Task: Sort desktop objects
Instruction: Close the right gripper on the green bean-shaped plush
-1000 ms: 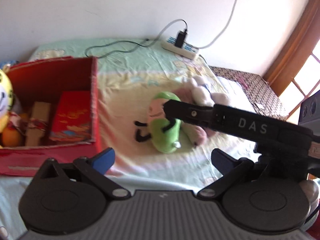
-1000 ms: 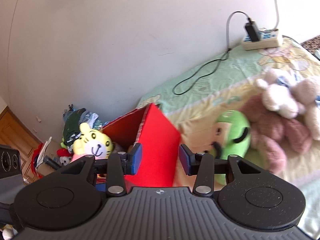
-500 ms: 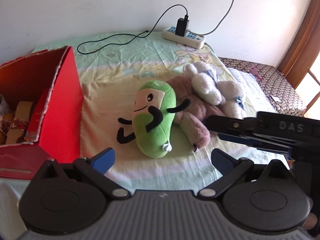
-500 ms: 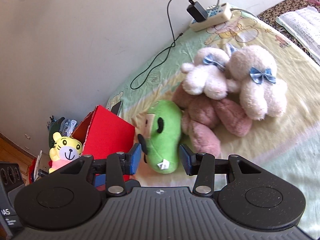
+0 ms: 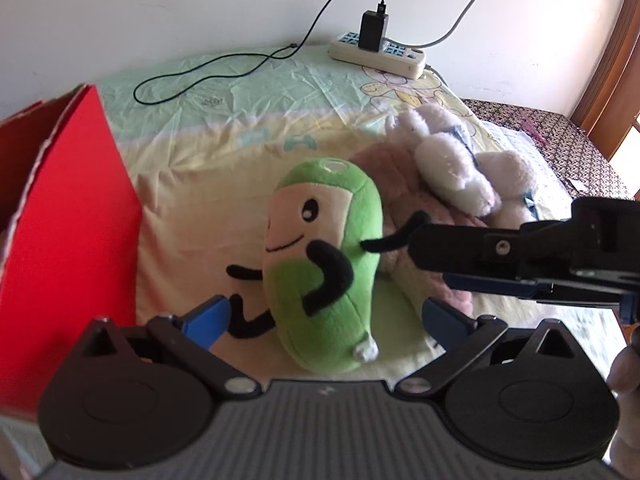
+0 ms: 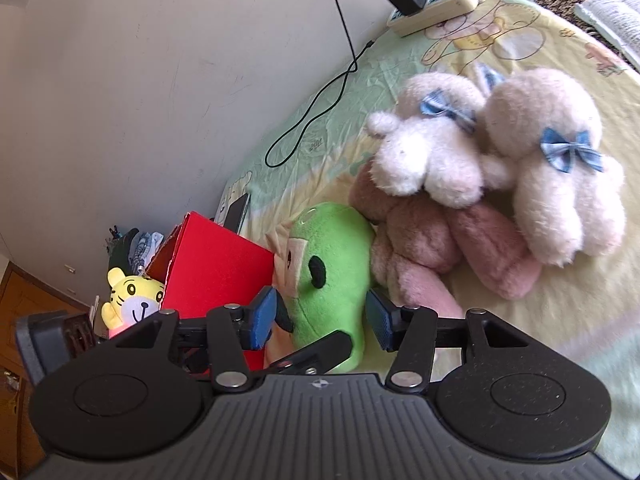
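One bed under a pastel sheet, red box at its left edge, pink and white plush heap mid-bed, green plush just beside it, left hand-held gripper spread wide astride green plush without contact, right hand-held gripper opening, pads clear of it.

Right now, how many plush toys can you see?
4: green plush beside the red box; pink plush against it; white plush atop the pink; yellow tiger plush behind the box. Others may be hidden.
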Tool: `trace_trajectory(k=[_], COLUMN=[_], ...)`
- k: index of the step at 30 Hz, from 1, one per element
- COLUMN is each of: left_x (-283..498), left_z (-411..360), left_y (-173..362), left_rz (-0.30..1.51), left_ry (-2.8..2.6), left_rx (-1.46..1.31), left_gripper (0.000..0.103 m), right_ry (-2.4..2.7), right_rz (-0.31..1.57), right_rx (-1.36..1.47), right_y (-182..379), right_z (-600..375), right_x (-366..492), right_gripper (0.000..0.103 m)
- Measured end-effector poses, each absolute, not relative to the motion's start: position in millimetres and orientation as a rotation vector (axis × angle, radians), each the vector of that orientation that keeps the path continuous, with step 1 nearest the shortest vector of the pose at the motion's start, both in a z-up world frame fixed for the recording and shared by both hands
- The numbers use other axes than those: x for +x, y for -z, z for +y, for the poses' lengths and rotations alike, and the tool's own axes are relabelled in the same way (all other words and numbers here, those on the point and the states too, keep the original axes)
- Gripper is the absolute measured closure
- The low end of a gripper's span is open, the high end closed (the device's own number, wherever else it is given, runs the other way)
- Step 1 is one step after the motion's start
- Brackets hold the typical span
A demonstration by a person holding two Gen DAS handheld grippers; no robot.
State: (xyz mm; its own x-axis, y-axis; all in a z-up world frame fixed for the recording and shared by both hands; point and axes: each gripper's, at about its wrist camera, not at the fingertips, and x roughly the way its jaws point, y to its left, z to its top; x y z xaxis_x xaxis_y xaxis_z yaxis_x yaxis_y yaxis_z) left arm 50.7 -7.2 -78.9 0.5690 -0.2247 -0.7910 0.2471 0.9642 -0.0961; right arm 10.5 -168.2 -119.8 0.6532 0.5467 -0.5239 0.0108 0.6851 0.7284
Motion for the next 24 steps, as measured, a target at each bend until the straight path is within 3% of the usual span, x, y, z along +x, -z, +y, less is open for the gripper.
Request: trace_trajectory(k=[10,12,14,16,24], left_x=[83,87,90,88,77], left_z=[-12,-12,-15,-23,-18], left_y=[104,106,108,109,99], left_rz=[0.965,0.972,0.978,0.966,0.987], left_ry=[0.290,0.297,0.297,0.296,0.308], left_rx=[0.066,0.066,0.089,0.142,0.101], left_gripper=[0.005,0.019,0.022,0.033,0.037], right_ry=[-0.347,-0.328,-0.301,-0.290,-0.300], right_rz=[0.881,0.885,0.898,0.917,0.909], right_rx=[0.782,0.767,0.753,0.747,0.710], right_y=[130,131,134,138,132], right_z=[-149,-146,-145,-143,-138], right_x=[53,57,60,62,50], right_gripper=[0.044,0.043,0.044,0.044,0.049])
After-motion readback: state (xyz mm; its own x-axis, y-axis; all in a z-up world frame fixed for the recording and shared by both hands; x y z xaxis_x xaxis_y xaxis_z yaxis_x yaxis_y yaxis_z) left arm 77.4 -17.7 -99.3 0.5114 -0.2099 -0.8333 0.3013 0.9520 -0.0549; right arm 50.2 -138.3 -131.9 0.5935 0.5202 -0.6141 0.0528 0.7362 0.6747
